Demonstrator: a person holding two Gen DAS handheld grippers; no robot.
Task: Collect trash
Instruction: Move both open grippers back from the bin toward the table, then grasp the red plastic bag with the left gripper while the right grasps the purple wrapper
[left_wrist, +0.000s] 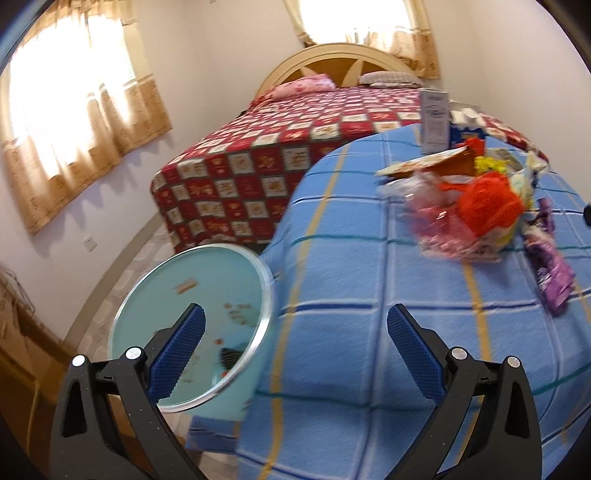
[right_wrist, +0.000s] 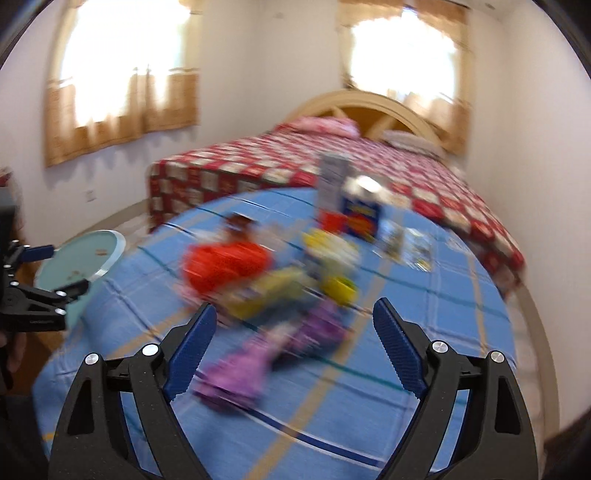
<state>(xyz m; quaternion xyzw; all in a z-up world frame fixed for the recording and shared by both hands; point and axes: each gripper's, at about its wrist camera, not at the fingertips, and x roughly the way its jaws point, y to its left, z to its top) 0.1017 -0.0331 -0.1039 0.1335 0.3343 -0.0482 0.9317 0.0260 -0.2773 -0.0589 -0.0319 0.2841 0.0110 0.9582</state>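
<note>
A pile of trash lies on a blue checked cover (left_wrist: 351, 280): an orange-red crumpled bag (left_wrist: 487, 206), a purple wrapper (left_wrist: 554, 273), clear pink plastic (left_wrist: 439, 221), yellow scraps and a tall white carton (left_wrist: 436, 122). A light blue bin (left_wrist: 195, 317) stands on the floor left of the cover. My left gripper (left_wrist: 295, 325) is open and empty, above the cover's left edge beside the bin. In the blurred right wrist view my right gripper (right_wrist: 293, 321) is open and empty, just short of the purple wrapper (right_wrist: 280, 354); the orange-red bag (right_wrist: 225, 266) and the bin (right_wrist: 79, 258) also show there.
A bed with a red checked cover (left_wrist: 280, 147) and a cream headboard stands behind. Curtained windows are on the walls. A wooden piece of furniture (left_wrist: 22, 343) is at the far left. The left gripper (right_wrist: 48, 273) shows at the right wrist view's left edge.
</note>
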